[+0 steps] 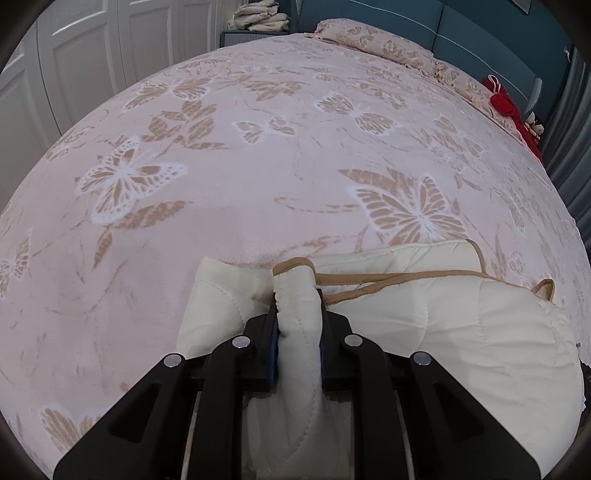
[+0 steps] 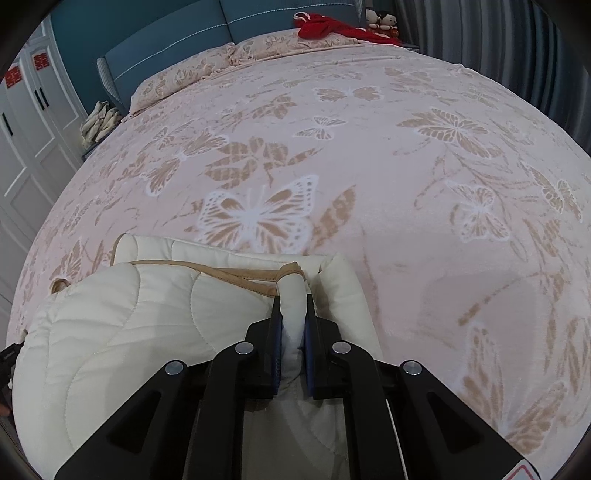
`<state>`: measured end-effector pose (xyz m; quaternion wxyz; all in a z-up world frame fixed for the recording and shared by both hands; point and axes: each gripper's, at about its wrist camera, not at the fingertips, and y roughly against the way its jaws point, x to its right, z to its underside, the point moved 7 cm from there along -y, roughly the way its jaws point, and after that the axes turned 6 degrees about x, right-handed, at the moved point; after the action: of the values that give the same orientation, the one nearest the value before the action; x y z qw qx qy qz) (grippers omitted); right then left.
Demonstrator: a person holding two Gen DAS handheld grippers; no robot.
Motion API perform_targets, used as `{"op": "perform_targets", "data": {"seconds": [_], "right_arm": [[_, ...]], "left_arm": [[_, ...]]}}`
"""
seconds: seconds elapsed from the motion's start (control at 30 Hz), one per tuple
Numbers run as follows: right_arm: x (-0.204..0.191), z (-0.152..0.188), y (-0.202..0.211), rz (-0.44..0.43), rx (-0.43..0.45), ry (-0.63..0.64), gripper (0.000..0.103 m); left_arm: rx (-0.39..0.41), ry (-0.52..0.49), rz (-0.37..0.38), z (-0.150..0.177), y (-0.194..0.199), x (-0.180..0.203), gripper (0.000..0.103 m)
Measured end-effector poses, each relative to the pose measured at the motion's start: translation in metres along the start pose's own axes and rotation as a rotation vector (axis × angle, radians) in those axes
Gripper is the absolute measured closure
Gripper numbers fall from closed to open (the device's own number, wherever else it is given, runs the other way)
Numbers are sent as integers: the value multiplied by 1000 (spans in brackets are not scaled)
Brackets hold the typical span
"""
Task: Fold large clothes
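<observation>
Gripping one cream quilt (image 1: 424, 317): two hand-held grippers, left hand-held gripper (image 1: 298, 314) and right hand-held gripper (image 2: 293, 317)

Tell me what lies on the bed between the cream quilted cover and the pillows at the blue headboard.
Nothing: in both wrist views only bare pink butterfly-patterned bedspread stretches from the cream quilted cover to the pillows.

The bedspread (image 1: 258, 166) is pale pink with tan and white butterflies and tan leaves; the pillows (image 1: 376, 40) match it. The quilted garment (image 1: 443, 314) is cream, stitched in curved lines, with tan edging (image 1: 399, 277). The headboard (image 2: 177, 40) is teal with white stitching. A red cloth (image 2: 325, 26) lies near it. The wardrobe doors (image 1: 92, 48) are white. Each hand-held gripper (image 2: 293, 325) is black with blue pads.
</observation>
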<state>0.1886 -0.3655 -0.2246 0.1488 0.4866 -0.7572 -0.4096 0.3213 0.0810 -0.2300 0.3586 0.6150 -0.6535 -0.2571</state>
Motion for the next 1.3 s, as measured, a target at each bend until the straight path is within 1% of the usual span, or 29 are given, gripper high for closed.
{"op": "perform_targets", "data": {"seconds": [0.07,0.1,0.13,0.17,0.2,0.27,0.3,0.33,0.37,0.4,0.43,0.47,0.5,0.53,0.57,0.6,0.63,0.73,0.83,0.9,0.97,1.07,1.3], "right_arm": [[1,-3,4,-9,-10,-3,96],[4,-8,11,2,-18,-7,91],[8,-13,22,26,-12,-20,80],[12,-20,35,42,10,-35,77],[16,-29,57,57,55,-48,75],[9,-42,86,83,106,-28,75],[0,-46,94,59,117,-19,75],[-20,-49,102,5,122,-4,75],[-35,-50,105,-30,120,15,75],[-68,-50,108,-81,114,62,75],[-91,-47,108,-124,107,92,75],[-118,-41,104,-182,82,121,78],[-135,-36,100,-217,58,137,82],[-154,-29,93,-250,28,159,85],[-174,-20,83,-266,-1,195,89],[-184,-14,76,-269,-20,220,95],[-193,-7,65,-275,-50,239,97],[-200,10,34,-264,-123,242,97],[-198,23,12,-244,-163,252,99],[-198,29,1,-239,-178,252,99],[-199,35,-9,-233,-189,244,102],[-196,38,-16,-233,-195,236,103],[-200,45,-29,-221,-172,262,103]], "left_arm": [[-4,8,8,-3,5,-2,86],[-7,10,7,-8,14,-4,82],[4,9,-4,-12,23,-6,76],[48,0,-23,-21,43,-11,63],[93,-17,-44,-29,63,-15,55],[130,-49,-69,-43,91,-14,55],[150,-58,-68,-52,105,-9,56],[162,-58,-47,-57,114,-2,56],[170,-64,1,-65,123,16,56],[168,-82,34,-68,127,34,56],[154,-107,76,-68,128,57,56],[130,-126,115,-65,123,78,56],[103,-143,138,-61,117,93,56],[54,-179,160,-50,102,115,55],[30,-200,158,-43,91,127,57],[0,-219,148,-34,77,137,59],[-34,-228,144,-24,62,144,63],[-88,-240,118,-2,30,150,65],[-101,-247,93,12,12,149,65],[-101,-241,93,15,7,148,65],[-97,-239,91,19,3,146,65],[-79,-251,79,22,-4,148,65],[-24,-294,41,27,-8,153,65]]}}
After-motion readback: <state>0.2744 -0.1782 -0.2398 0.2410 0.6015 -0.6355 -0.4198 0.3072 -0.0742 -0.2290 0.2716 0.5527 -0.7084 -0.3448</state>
